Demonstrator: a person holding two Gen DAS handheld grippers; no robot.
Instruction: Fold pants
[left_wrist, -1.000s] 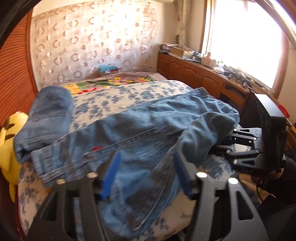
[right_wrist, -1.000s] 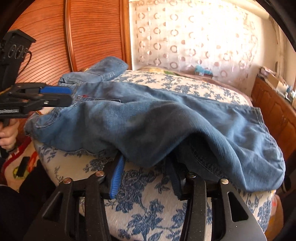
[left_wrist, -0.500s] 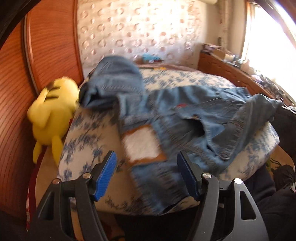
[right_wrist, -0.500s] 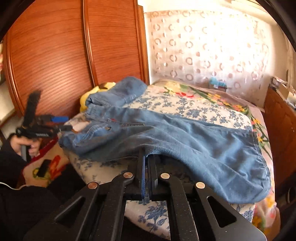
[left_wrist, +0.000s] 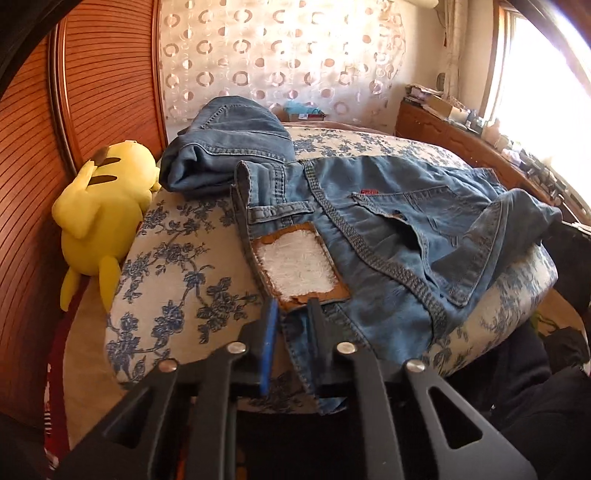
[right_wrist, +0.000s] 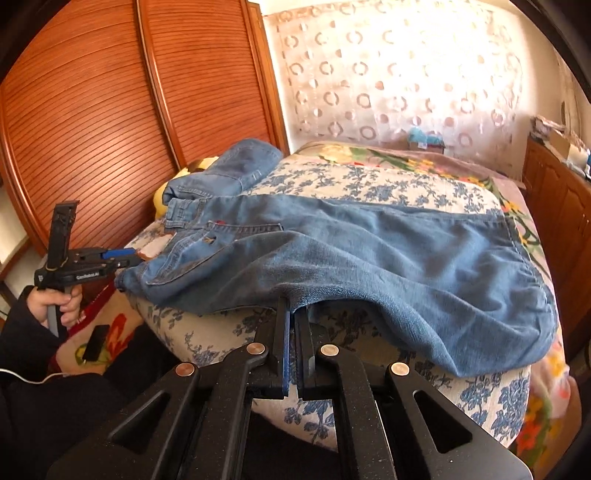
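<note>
Blue jeans (left_wrist: 388, 236) lie spread across the floral bed (left_wrist: 177, 266), waistband toward the left wrist camera, with a brown patch (left_wrist: 299, 266) worn white. My left gripper (left_wrist: 291, 306) sits at the near waistband edge just below that patch, its jaws closing with denim pinched between the pads. In the right wrist view the jeans (right_wrist: 369, 251) stretch left to right. My right gripper (right_wrist: 293, 306) is shut on a fold at the front edge of the leg. The left gripper (right_wrist: 129, 256) shows there at the waistband, held by a hand (right_wrist: 55, 302).
A second pair of jeans (left_wrist: 225, 147) lies folded at the bed's far left corner. A yellow plush toy (left_wrist: 103, 199) leans between the bed and the slatted wooden doors (right_wrist: 92, 129). Wooden cabinets (left_wrist: 443, 129) run along the right under the window. A dark phone (right_wrist: 96, 341) lies on the floor.
My left gripper swung from over the jeans' middle to the waistband edge and closed from wide open onto the denim. My right gripper shut on the leg fold and rose slightly.
</note>
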